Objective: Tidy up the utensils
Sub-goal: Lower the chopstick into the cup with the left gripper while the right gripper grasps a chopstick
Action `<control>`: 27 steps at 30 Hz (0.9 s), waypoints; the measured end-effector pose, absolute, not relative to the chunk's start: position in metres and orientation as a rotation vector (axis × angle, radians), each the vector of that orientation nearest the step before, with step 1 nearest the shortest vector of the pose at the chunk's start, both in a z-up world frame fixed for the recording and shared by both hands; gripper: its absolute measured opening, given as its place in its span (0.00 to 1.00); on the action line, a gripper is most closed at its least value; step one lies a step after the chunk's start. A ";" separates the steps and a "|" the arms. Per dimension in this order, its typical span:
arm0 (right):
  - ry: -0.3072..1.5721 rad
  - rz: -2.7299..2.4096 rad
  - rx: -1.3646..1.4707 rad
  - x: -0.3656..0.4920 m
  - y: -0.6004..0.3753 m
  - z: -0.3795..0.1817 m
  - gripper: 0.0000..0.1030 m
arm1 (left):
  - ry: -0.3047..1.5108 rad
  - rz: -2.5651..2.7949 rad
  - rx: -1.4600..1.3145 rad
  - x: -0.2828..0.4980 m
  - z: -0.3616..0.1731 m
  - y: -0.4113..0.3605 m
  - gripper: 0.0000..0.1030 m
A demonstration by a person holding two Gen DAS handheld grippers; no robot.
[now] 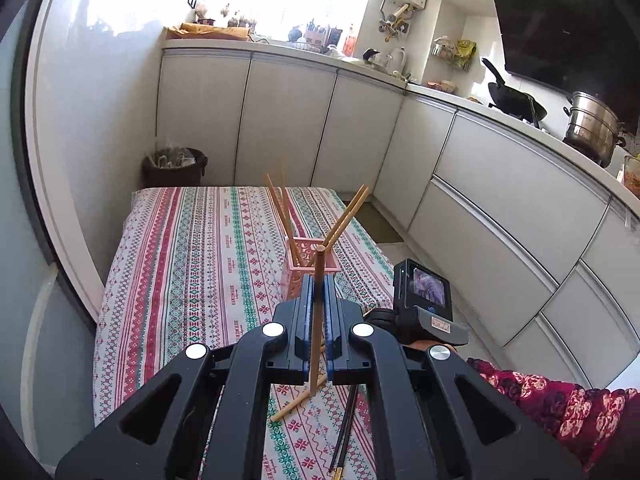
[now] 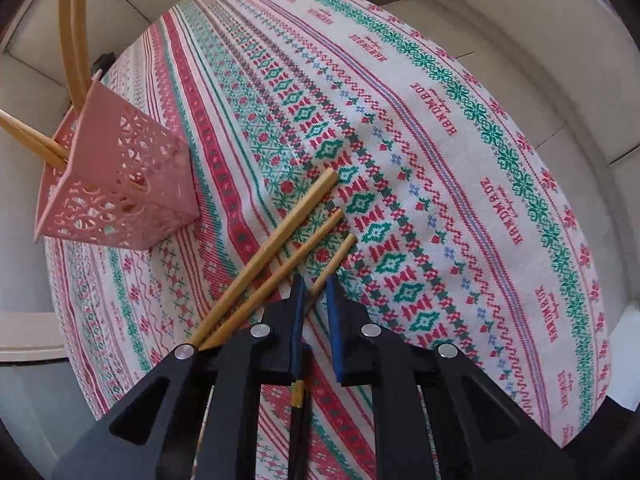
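My left gripper (image 1: 319, 280) is shut on a wooden chopstick (image 1: 317, 320), held upright just in front of the pink lattice holder (image 1: 298, 276). Several wooden chopsticks (image 1: 346, 216) stand in the holder. The holder also shows in the right wrist view (image 2: 120, 184). My right gripper (image 2: 318, 286) is open, low over the table, its jaws on either side of a wooden chopstick (image 2: 334, 262) lying on the cloth. Two more wooden chopsticks (image 2: 280, 248) lie just left of it. A dark chopstick pair with gold tips (image 2: 297, 420) lies under the gripper, also in the left view (image 1: 346, 428).
The table carries a striped patterned cloth (image 2: 440, 160). A loose wooden chopstick (image 1: 296, 400) lies on it below my left gripper. Kitchen cabinets (image 1: 480, 200) run along the right, a bin (image 1: 174, 168) stands beyond the table's far end. My right gripper's camera body (image 1: 424, 292) sits at the table's right edge.
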State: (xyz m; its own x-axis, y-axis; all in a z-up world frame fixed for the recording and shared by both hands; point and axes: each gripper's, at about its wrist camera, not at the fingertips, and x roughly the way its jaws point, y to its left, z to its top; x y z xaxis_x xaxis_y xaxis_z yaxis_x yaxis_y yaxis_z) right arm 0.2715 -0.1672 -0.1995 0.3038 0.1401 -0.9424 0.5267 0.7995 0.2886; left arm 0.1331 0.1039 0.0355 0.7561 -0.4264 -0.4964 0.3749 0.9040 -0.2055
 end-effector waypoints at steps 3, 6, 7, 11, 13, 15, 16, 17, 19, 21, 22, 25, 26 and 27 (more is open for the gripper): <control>1.170 -0.211 0.819 0.254 -0.189 -0.201 0.00 | 0.561 -0.436 -0.101 0.132 0.036 0.107 0.04; 1.079 -0.172 0.913 0.239 -0.204 -0.194 0.00 | 0.579 -0.422 -0.117 0.136 0.031 0.111 0.04; 1.061 -0.157 0.930 0.234 -0.207 -0.190 0.00 | 0.581 -0.412 -0.122 0.137 0.030 0.112 0.04; 0.971 -0.098 0.911 0.214 -0.210 -0.159 0.00 | 0.566 -0.390 -0.126 0.131 0.036 0.116 0.04; 0.962 -0.081 0.900 0.202 -0.215 -0.147 0.00 | 0.560 -0.389 -0.121 0.126 0.039 0.114 0.04; 1.032 -0.100 0.948 0.200 -0.220 -0.155 0.01 | 0.564 -0.385 -0.122 0.124 0.039 0.112 0.04; 1.058 -0.123 0.952 0.204 -0.217 -0.158 0.04 | 0.563 -0.383 -0.123 0.123 0.040 0.111 0.04; 1.079 -0.143 0.924 0.209 -0.213 -0.159 0.04 | 0.562 -0.384 -0.122 0.121 0.041 0.110 0.04; 1.126 -0.169 0.857 0.217 -0.207 -0.165 0.07 | 0.556 -0.390 -0.118 0.117 0.042 0.108 0.04; 1.174 -0.182 0.811 0.227 -0.197 -0.174 0.10 | 0.548 -0.395 -0.112 0.115 0.043 0.106 0.04; 1.186 -0.197 0.789 0.231 -0.192 -0.176 0.16 | 0.544 -0.396 -0.112 0.114 0.044 0.107 0.04; 1.218 -0.233 0.744 0.247 -0.182 -0.187 0.19 | 0.538 -0.400 -0.120 0.117 0.044 0.112 0.04; 1.225 -0.248 0.733 0.252 -0.179 -0.189 0.19 | 0.536 -0.401 -0.122 0.118 0.044 0.114 0.04; 1.233 -0.260 0.721 0.255 -0.176 -0.192 0.19 | 0.535 -0.403 -0.126 0.119 0.044 0.117 0.04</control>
